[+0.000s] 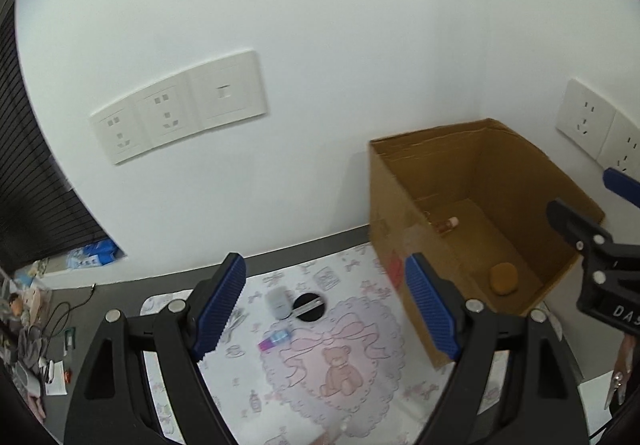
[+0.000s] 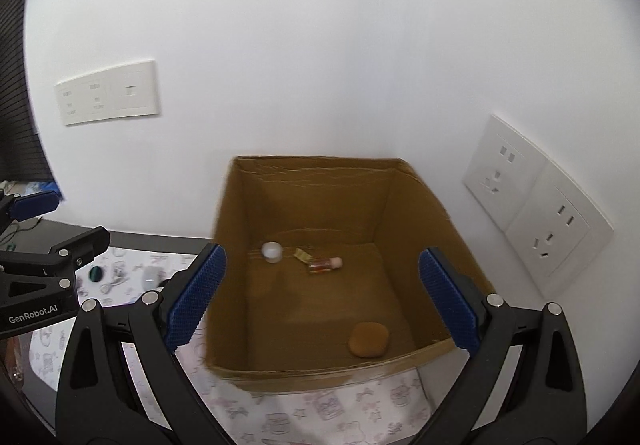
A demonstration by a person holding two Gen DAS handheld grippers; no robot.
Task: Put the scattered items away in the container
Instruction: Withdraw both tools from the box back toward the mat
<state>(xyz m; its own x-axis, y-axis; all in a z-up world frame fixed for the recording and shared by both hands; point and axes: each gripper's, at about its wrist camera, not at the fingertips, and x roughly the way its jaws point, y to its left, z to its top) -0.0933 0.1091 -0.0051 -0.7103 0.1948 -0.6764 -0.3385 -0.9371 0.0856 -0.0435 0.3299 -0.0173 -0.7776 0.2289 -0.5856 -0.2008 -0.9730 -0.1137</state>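
While both claws gape, cardboard box (image 2: 416,205) blocks pink mat (image 1: 340,357).

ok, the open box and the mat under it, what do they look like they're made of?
Box: corrugated cardboard, matte brown; creased walls and raw cut edges show. Mat: probably thin printed sheet, plastic or coated paper; pink bear and bow print, slight sheen, lies flat. Can't tell which for sure.

"GenRobot.AI" on left gripper (image 2: 56,233), "DAS" on right gripper (image 1: 600,213)
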